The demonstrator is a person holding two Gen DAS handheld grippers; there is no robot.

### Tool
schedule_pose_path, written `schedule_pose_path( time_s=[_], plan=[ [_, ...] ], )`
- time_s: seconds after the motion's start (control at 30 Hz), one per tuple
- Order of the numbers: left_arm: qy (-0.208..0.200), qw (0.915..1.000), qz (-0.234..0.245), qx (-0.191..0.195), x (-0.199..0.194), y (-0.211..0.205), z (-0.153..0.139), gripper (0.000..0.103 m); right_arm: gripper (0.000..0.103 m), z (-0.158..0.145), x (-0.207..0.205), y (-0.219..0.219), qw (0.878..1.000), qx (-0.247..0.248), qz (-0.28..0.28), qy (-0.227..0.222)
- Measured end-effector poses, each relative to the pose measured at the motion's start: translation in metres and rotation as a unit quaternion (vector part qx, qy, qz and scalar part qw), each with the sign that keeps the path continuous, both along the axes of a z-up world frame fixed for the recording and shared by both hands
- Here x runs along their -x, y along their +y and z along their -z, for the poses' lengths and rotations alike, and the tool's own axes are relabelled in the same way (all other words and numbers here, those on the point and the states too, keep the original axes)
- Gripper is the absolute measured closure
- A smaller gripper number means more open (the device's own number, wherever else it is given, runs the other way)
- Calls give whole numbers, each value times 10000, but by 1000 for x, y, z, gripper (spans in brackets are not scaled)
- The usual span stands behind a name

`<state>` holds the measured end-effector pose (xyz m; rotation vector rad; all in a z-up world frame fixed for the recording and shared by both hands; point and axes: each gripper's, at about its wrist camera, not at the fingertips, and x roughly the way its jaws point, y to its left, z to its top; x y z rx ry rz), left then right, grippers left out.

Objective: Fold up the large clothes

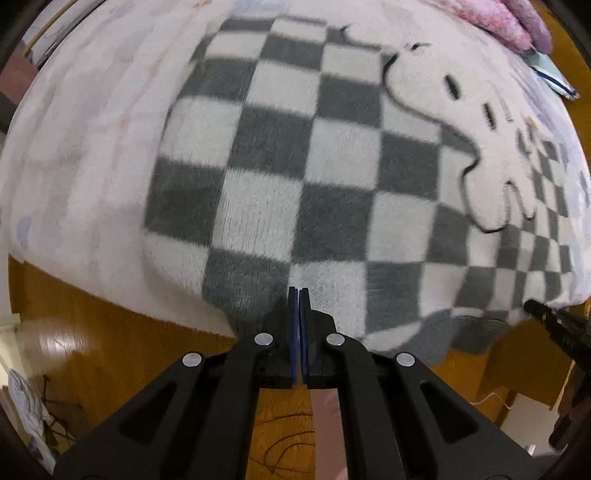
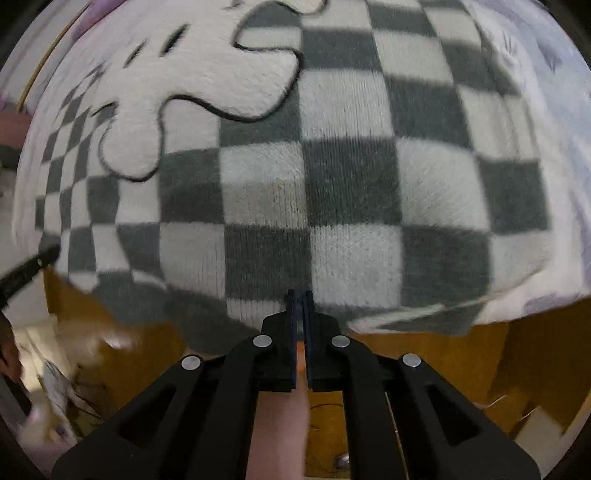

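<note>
A fuzzy grey-and-white checkered sweater (image 1: 295, 158) with a white cartoon figure (image 1: 454, 122) lies spread on a pale bedcover. Its hem hangs over the near edge. My left gripper (image 1: 298, 291) is shut, its tips over the hem; I cannot tell whether cloth is pinched. In the right wrist view the same sweater (image 2: 332, 177) fills the frame and my right gripper (image 2: 299, 293) is shut at the hem, with a thin gap. The right gripper shows at the far right of the left view (image 1: 554, 325); the left gripper shows at the left of the right view (image 2: 29, 271).
The pale bedcover (image 1: 85, 147) drops to a wooden floor (image 1: 122, 343). A pink fluffy item (image 1: 517, 22) and a teal booklet (image 1: 554, 77) lie at the far right of the bed. Papers lie on the floor at left (image 2: 55, 391).
</note>
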<state>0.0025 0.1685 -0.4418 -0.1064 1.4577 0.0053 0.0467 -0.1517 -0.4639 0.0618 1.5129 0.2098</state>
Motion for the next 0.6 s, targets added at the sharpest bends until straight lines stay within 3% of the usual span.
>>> schedule_pose_path(
  time_s=[0.07, 0.17, 0.27, 0.33, 0.4, 0.47, 0.6],
  plan=[
    [-329, 9993, 168, -11, -19, -6, -10, 100, 97, -20, -18, 4, 9989, -76, 82, -461],
    [-1066, 9936, 231, 292, -70, -23, -22, 100, 97, -48, -61, 19, 9875, -225, 299, -1533],
    [-1622, 9842, 487, 521, -124, -55, -19, 100, 97, -37, -110, 46, 9786, -388, 327, -1993],
    [-1637, 9827, 625, 602, -147, -74, -3, 100, 97, -10, -139, 64, 9794, -541, 324, -1918],
    [-1327, 9870, 728, 540, -143, -89, 18, 101, 97, 3, -152, 64, 9819, -525, 408, -1772],
    [-1415, 9856, 751, 533, -124, -88, 19, 101, 97, 0, -133, 60, 9817, -615, 492, -1732],
    [-708, 9932, 442, 816, -66, -63, 24, 101, 103, 8, -71, 39, 9918, -727, 471, -944]
  ],
)
